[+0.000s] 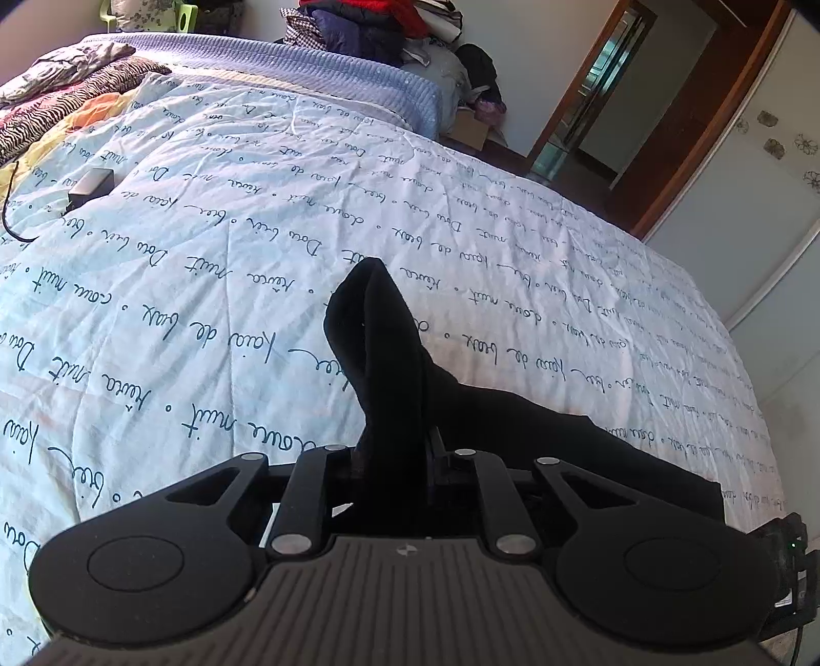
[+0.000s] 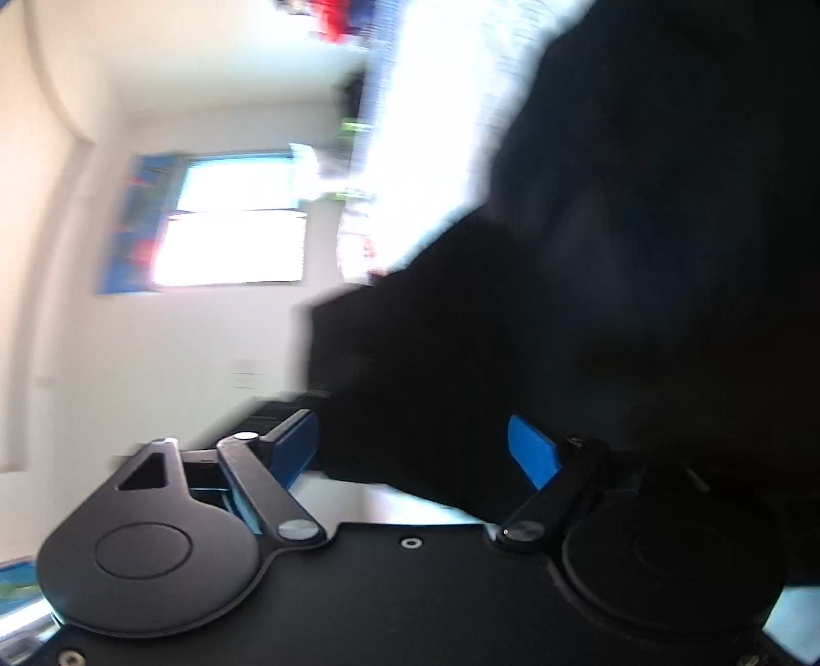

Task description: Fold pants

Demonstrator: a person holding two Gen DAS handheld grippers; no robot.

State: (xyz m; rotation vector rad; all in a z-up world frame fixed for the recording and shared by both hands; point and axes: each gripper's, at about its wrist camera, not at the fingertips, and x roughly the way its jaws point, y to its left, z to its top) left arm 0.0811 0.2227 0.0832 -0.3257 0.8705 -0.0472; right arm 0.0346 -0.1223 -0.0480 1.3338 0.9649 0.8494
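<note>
The black pants hang from my left gripper, which is shut on a bunched fold of the cloth, above the white script-printed quilt. The cloth trails off to the right toward the bed edge. In the blurred, tilted right wrist view the black pants fill the right side and lie across my right gripper. Its blue fingers stand apart with cloth between them; the fingertips are hidden.
A small black box with a cable lies on the quilt at the left. Rumpled bedding sits at the far left and a clothes pile beyond the bed. A doorway and wardrobe are at right.
</note>
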